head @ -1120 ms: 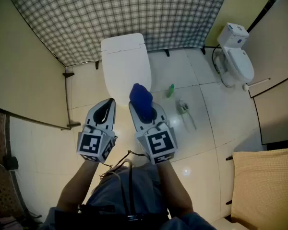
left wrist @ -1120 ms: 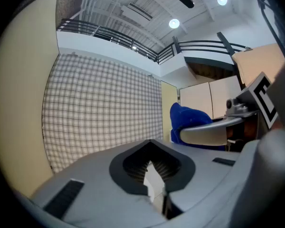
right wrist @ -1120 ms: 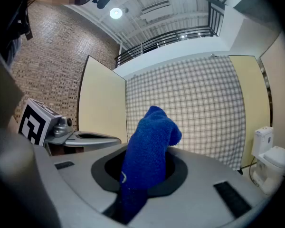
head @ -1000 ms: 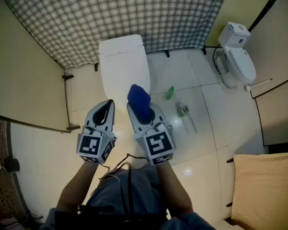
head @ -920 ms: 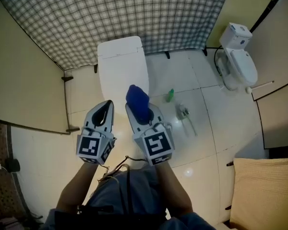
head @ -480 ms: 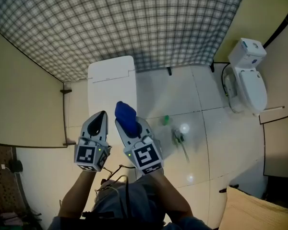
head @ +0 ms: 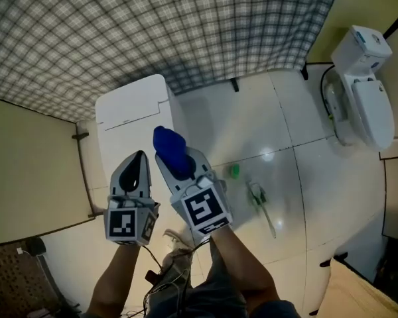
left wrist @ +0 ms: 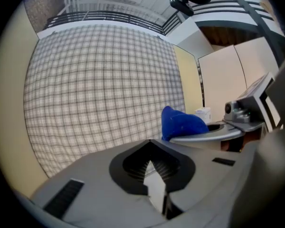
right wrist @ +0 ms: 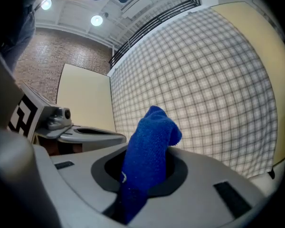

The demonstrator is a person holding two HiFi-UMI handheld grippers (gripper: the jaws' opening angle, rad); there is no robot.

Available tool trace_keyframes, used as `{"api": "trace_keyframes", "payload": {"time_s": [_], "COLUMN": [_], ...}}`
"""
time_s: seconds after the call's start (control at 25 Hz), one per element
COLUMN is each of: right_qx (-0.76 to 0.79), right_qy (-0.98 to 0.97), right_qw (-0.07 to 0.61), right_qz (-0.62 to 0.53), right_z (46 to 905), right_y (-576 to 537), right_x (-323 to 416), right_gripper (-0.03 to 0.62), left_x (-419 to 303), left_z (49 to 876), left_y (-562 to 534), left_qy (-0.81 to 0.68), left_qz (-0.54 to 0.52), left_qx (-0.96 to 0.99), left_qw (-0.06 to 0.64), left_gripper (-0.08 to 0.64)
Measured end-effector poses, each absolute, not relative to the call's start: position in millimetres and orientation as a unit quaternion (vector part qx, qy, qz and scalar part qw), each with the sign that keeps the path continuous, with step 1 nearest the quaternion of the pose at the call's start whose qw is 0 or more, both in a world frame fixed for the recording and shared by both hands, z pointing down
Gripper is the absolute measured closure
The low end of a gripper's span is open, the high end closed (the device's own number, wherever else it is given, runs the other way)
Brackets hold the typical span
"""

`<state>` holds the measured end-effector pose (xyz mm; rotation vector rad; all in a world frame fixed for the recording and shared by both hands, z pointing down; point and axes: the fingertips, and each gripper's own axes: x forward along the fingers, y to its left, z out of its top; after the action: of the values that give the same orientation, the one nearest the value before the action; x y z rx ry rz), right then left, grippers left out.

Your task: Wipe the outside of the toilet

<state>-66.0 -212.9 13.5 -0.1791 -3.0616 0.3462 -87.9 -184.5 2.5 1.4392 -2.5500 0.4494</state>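
Note:
A white toilet [head: 129,118] stands against the plaid wall, seen from above with its lid down. My right gripper [head: 177,166] hovers over the toilet's right side, shut on a blue cloth [head: 170,150] that sticks up out of its jaws. The right gripper view shows the blue cloth [right wrist: 149,146] bunched between the jaws of the right gripper [right wrist: 133,196], with only the plaid wall beyond. My left gripper [head: 133,175] is held beside it over the toilet's front, shut and empty. In the left gripper view the left gripper [left wrist: 153,167] has its jaws together.
A second white toilet [head: 366,88] stands at the far right. On the tiled floor between the two lie a green bottle [head: 234,171] and a brush [head: 262,203]. A beige partition [head: 26,171] closes off the left side; cables hang at the person's waist.
The head view has swung, so the toilet now sits further left and nearer the grippers. Both grippers stay side by side; the right one still holds the cloth.

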Motion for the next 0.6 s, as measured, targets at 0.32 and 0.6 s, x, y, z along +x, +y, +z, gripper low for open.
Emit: {"api": "trace_keyframes", "payload": {"time_s": [0.32,0.6], "right_qx": [-0.052,-0.024], "right_qy": [-0.989,-0.980], "right_qw": [-0.009,-0.017], "right_qz": [0.136,0.197], "right_z": [184.2,305.2], "right_y": [-269.9,-322.9], "right_x": [-176.7,-248.5], "right_gripper": [0.517,0.517], "left_x": [-151.0,-193.7], "left_z": [128.1,197.9], "left_y": [-267.7,-285.6], "left_qy": [-0.817,-0.825], "left_qz": [0.223,0.269], "left_qx": [0.528,0.496], "left_qw": [0.060,0.027], "left_gripper": [0.546,0.546]}}
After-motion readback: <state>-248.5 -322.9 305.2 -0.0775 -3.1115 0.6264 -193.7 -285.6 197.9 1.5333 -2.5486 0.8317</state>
